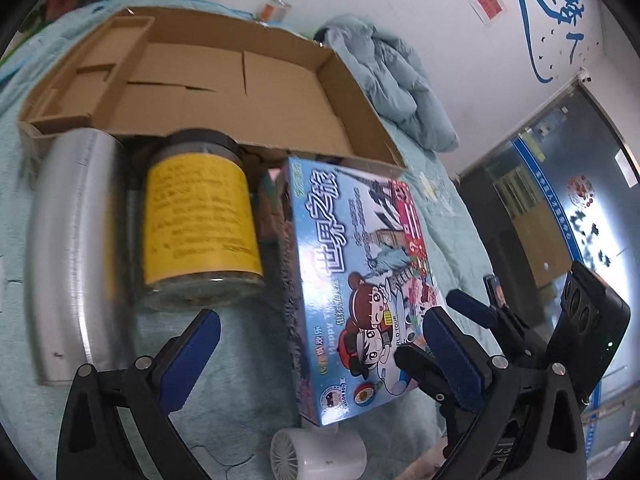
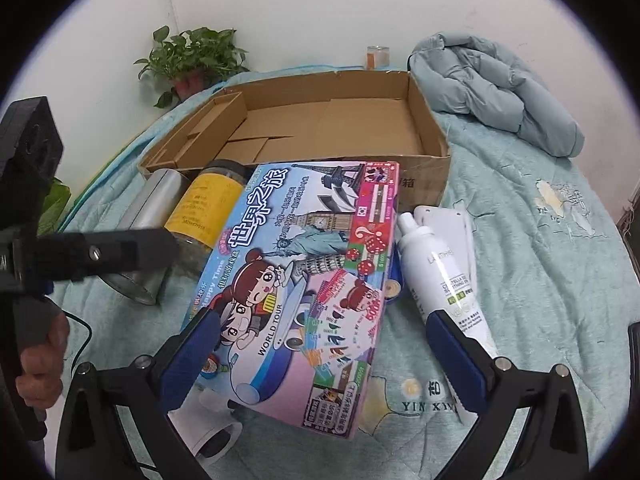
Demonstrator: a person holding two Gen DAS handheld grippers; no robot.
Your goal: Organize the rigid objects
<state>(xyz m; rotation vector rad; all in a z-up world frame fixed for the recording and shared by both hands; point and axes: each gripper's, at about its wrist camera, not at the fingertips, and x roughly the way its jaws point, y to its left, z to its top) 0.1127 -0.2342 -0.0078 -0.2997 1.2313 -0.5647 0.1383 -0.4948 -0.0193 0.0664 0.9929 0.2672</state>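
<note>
Both jaws stand wide open, holding nothing. The right gripper [image 2: 320, 344] straddles the colourful cardboard board-game box [image 2: 304, 280], which lies tilted on the teal quilted bed [image 2: 540, 260] before the open brown cardboard carton [image 2: 428, 136]. The left gripper [image 1: 324, 344] hovers near the yellow-labelled clear jar [image 1: 200, 216]. Bare quilt lies to the right.

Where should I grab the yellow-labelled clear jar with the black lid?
Grip the yellow-labelled clear jar across its round middle, coming from above. It lies on its side between the silver metal cylinder and the colourful board game box, so the gaps beside it look tight.
</note>
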